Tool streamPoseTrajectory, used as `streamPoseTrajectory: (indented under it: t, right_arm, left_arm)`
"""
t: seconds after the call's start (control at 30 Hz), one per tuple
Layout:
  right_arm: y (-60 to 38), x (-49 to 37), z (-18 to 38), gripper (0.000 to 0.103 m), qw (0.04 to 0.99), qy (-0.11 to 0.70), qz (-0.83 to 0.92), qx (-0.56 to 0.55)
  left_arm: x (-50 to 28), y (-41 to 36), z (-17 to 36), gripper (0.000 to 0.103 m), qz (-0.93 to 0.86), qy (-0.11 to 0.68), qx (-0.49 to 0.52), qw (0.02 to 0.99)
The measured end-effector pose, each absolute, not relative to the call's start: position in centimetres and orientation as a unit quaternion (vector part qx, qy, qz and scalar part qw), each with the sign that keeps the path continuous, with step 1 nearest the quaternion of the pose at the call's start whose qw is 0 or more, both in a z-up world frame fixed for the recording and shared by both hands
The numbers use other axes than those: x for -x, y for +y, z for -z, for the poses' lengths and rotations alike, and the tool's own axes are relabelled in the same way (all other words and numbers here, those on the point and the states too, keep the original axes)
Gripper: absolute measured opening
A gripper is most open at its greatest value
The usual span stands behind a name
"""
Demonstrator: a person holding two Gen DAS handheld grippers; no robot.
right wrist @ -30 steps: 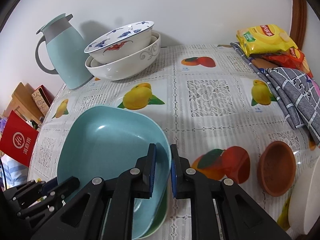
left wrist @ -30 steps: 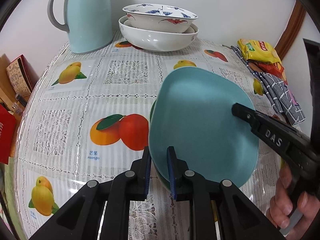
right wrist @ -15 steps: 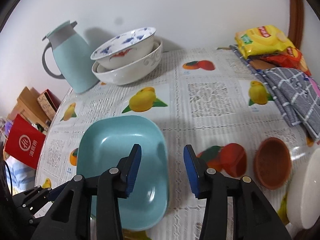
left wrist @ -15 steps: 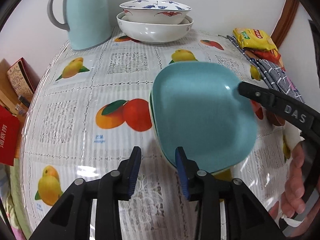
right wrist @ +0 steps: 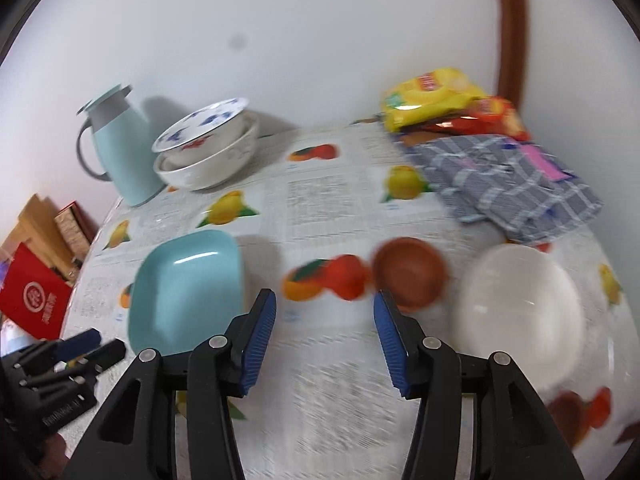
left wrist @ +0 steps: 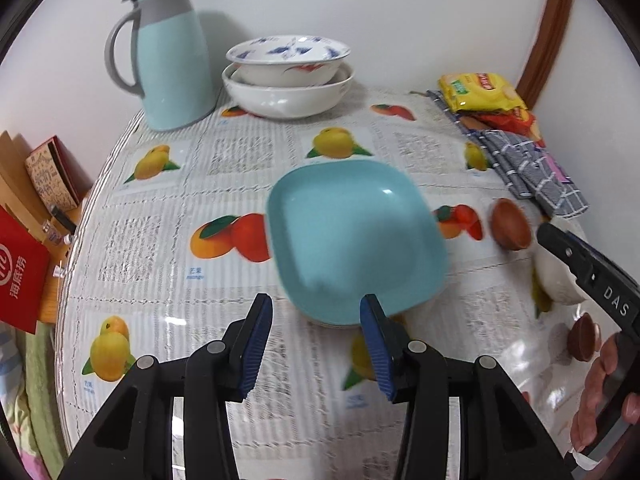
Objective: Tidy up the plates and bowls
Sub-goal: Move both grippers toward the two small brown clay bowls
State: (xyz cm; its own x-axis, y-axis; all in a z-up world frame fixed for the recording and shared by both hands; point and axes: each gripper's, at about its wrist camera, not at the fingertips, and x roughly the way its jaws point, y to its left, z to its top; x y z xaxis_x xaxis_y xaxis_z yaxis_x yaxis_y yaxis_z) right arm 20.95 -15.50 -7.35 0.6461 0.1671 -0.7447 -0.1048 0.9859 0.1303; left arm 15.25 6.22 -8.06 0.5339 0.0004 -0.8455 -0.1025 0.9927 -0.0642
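Both the left gripper (left wrist: 316,344) and the right gripper (right wrist: 326,338) hang with jaws apart, holding nothing. The square turquoise plastic plate (left wrist: 356,240) lies mid-table, seemingly stacked on another for tidiness. Beyond, two nested white ceramic bowls (left wrist: 288,80) sit by the wall. "DAS" marks the right gripper's arm; "mango" is faintly legible on the fruit-print tablecloth (left wrist: 160,216).

A second ago both grippers pinched the blue plate (left wrist: 356,236). Now the left gripper (left wrist: 316,344) has let go, its fingers (left wrist: 256,344) are wide apart, and it has backed away toward 6 o'clock. The plate lies flat on the tabletop (left wrist: 160,208). The right gripper (right wrist: 324,340) has let go too and swung toward 3 o'clock, facing the brown bowl (right wrist: 408,272) and white bowl (right wrist: 520,312).
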Motion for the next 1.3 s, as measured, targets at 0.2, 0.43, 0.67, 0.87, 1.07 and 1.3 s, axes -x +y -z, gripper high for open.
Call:
streamPoseTrajectory:
  t: [0.2, 0.43, 0.67, 0.87, 1.07, 1.3]
  right_arm:
    - [-21.0, -18.3, 6.0, 0.051, 0.912, 0.403, -0.042, -0.064]
    - [-26.0, -14.9, 5.4, 0.065, 0.909, 0.403, -0.022, -0.102]
    - [-29.7, -12.5, 5.4, 0.069, 0.907, 0.41, 0.014, -0.095]
    - [-32.1, -11.6, 5.7, 0.077, 0.907, 0.408, 0.041, -0.09]
    - [-33.6, -11.3, 6.0, 0.078, 0.917, 0.389, 0.045, -0.076]
    - [-36.1, -11.5, 6.5, 0.078, 0.921, 0.369, 0.01, -0.122]
  left_arm:
    - [-13.9, 3.0, 6.1, 0.043, -0.016, 0.46, 0.042, 0.887]
    - [-13.0, -1.2, 4.5, 0.043, -0.003, 0.446, 0.029, 0.894]
    - [-13.1, -4.7, 4.2, 0.044, 0.003, 0.447, 0.026, 0.894]
    - [-13.6, -7.0, 4.2, 0.046, 0.002, 0.442, 0.025, 0.897]
    - [-14.3, -8.8, 4.3, 0.046, 0.001, 0.429, 0.015, 0.903]
    - [-15.5, -10.6, 4.8, 0.046, 0.002, 0.42, 0.004, 0.907]
